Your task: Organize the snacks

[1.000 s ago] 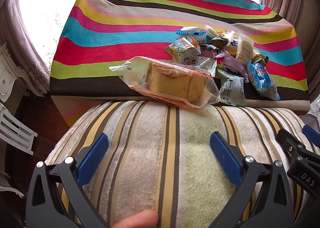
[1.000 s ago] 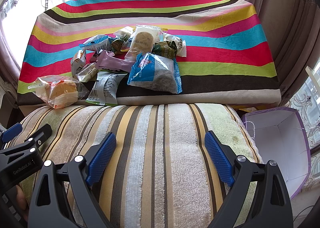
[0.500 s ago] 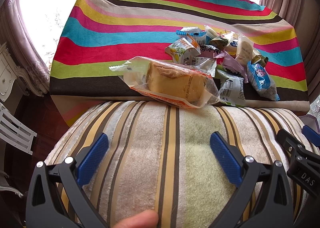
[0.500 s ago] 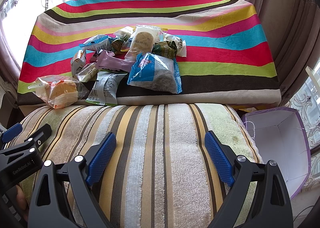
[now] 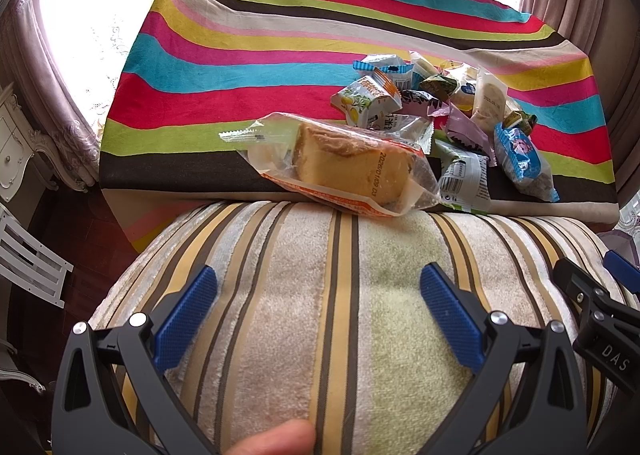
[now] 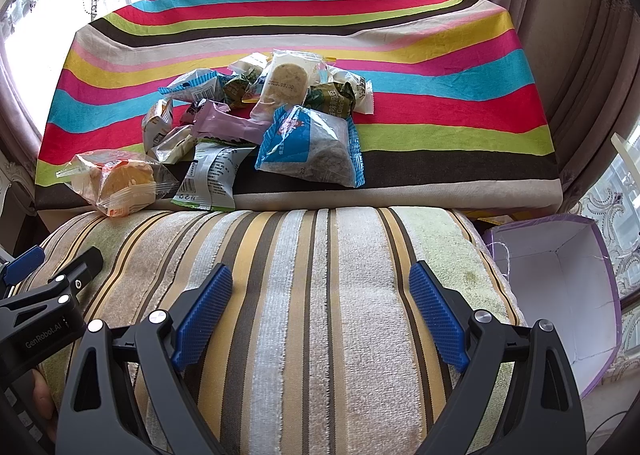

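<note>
Both grippers, left gripper (image 5: 318,319) and right gripper (image 6: 320,309), hang spread wide and empty over our striped cushion (image 6: 304,295). Snacks (image 6: 260,123) lie heaped mid-frame on the desk (image 6: 440,95). We risk nudging the cake packet (image 5: 344,167), which overhangs the desk's near edge, off it.
</note>
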The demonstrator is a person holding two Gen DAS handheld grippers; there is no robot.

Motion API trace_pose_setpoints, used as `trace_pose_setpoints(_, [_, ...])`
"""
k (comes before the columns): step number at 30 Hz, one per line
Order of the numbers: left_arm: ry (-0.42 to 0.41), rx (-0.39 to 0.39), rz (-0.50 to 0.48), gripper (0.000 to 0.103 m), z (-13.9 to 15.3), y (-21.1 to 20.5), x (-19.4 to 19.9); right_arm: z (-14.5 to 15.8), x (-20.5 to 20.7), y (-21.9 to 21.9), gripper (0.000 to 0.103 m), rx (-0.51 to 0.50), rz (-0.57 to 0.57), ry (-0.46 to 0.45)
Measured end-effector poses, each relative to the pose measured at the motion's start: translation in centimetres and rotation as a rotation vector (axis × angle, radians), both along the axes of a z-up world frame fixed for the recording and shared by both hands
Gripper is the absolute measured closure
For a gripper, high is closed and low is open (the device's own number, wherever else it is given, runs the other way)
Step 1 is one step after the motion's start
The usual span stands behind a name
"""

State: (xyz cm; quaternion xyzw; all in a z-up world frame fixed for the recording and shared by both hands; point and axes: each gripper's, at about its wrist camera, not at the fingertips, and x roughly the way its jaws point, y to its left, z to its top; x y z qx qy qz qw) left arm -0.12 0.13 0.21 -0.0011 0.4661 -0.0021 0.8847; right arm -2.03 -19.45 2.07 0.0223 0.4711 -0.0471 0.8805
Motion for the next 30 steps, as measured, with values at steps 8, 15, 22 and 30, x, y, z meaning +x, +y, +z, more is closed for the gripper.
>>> trace_pose_setpoints(8, [0.0,0.001,-0.003,0.001,-0.02,-0.06,0.02,0.0,0.01,0.06,0.016,0.0,-0.001,0.001])
trace_pose_setpoints(15, [-0.003,0.001,-0.001,0.001,-0.23,-0.31,0.31,0.09,0.2,0.14,0.016,0.001,-0.001,0.0])
trace_pose_setpoints(22, [-0.008,0.012,-0.002,0.001,-0.24,-0.36,0.15,-0.09,-0.26,0.02,0.016,0.002,-0.007,-0.027])
trace_pose_setpoints(30, [-0.011,0.014,-0.003,0.001,-0.19,-0.33,0.03,-0.24,-0.24,0.18,0.016,-0.005,-0.008,-0.034])
